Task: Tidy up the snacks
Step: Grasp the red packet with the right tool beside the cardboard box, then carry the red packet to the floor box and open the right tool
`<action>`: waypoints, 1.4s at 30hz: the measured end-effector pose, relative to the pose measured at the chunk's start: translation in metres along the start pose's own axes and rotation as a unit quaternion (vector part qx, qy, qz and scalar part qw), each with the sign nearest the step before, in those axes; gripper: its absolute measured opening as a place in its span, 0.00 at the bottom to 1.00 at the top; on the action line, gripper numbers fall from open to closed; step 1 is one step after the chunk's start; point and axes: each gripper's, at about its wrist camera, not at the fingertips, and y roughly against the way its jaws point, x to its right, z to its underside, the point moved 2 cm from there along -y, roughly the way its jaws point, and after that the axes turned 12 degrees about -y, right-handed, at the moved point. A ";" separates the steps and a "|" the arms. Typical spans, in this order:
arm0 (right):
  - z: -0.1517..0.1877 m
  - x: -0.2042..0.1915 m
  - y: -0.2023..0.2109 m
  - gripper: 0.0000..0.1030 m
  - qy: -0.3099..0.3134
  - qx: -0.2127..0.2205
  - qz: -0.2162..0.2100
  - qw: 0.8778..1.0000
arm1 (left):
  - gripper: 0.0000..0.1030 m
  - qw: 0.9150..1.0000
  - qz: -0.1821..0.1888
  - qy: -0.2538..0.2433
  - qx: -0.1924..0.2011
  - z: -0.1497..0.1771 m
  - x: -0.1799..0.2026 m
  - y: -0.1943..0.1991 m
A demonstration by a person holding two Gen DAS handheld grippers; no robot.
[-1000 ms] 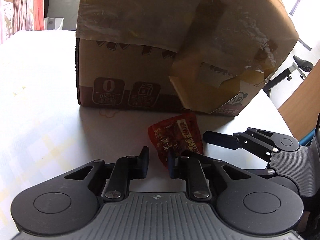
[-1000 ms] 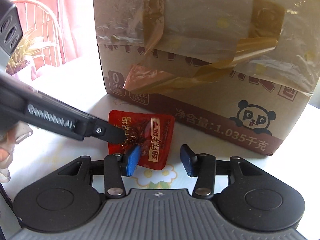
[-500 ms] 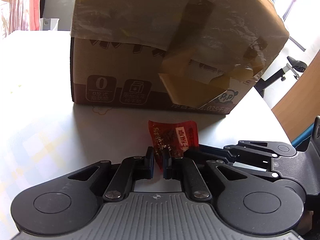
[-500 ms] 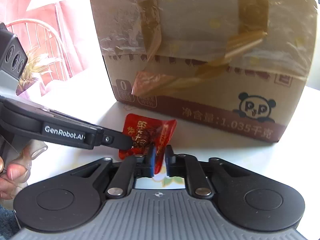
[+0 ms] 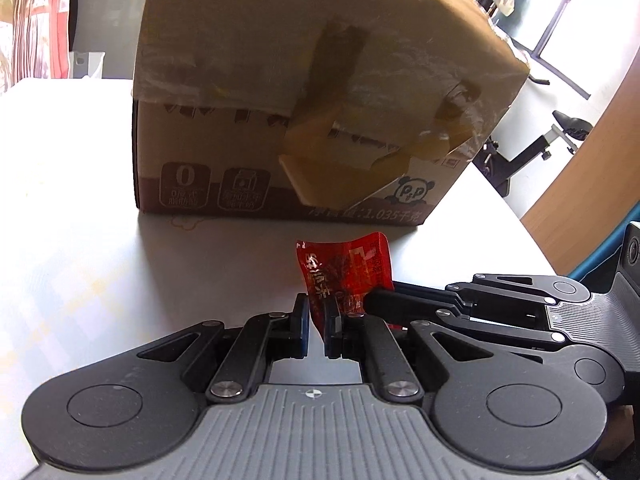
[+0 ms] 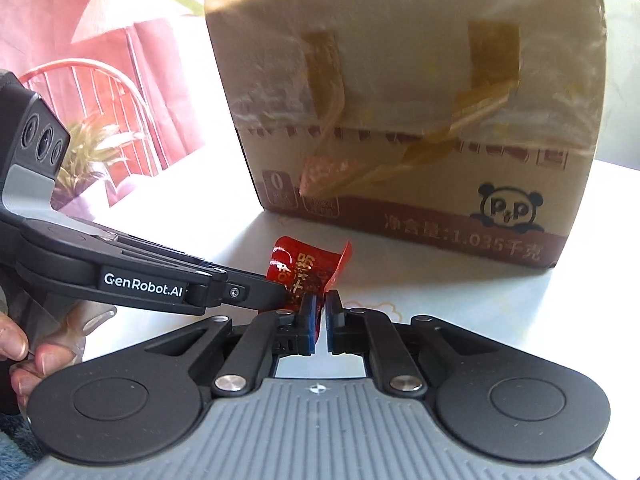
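A red snack packet [image 5: 344, 276] with white lettering is held upright above the white table, in front of a taped cardboard box [image 5: 304, 112]. My left gripper [image 5: 316, 316] is shut on the packet's lower left edge. My right gripper [image 6: 320, 316] is shut on another edge of the same packet [image 6: 304, 268]. The right gripper's fingers [image 5: 416, 308] reach in from the right in the left wrist view. The left gripper's fingers [image 6: 240, 292] reach in from the left in the right wrist view. The box [image 6: 416, 112] has a panda logo and loose brown tape.
The white table [image 5: 80, 240] has its right edge near an exercise machine [image 5: 532, 152] and a wooden panel [image 5: 592, 176]. A plant [image 6: 92, 152] and a red-railed chair stand beyond the table's left side. A hand [image 6: 24, 356] grips the left gripper's handle.
Both grippers closed on the red packet and lifted it off the table. It now stands upright between them, further back from the box.
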 end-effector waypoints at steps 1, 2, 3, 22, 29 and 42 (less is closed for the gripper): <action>-0.002 -0.002 0.006 0.05 0.003 0.009 -0.002 1.000 | 0.08 1.000 0.000 -0.003 0.010 -0.003 0.001 0.005; -0.005 -0.004 0.011 0.05 0.005 0.018 -0.004 1.000 | 0.08 1.000 0.002 -0.006 0.020 -0.006 0.003 0.011; -0.008 -0.006 0.017 0.05 0.008 0.027 -0.006 1.000 | 0.08 0.999 0.004 -0.008 0.030 -0.009 0.004 0.017; -0.125 -0.036 0.093 0.05 0.065 0.171 -0.010 0.983 | 0.08 0.976 0.000 -0.102 0.191 -0.138 0.048 0.103; -0.186 -0.024 0.066 0.05 0.054 0.157 0.044 0.985 | 0.08 0.986 -0.008 -0.074 0.148 -0.197 0.034 0.070; -0.216 0.015 0.016 0.08 -0.015 0.080 0.122 0.989 | 0.47 0.985 -0.095 -0.110 0.095 -0.218 0.025 0.039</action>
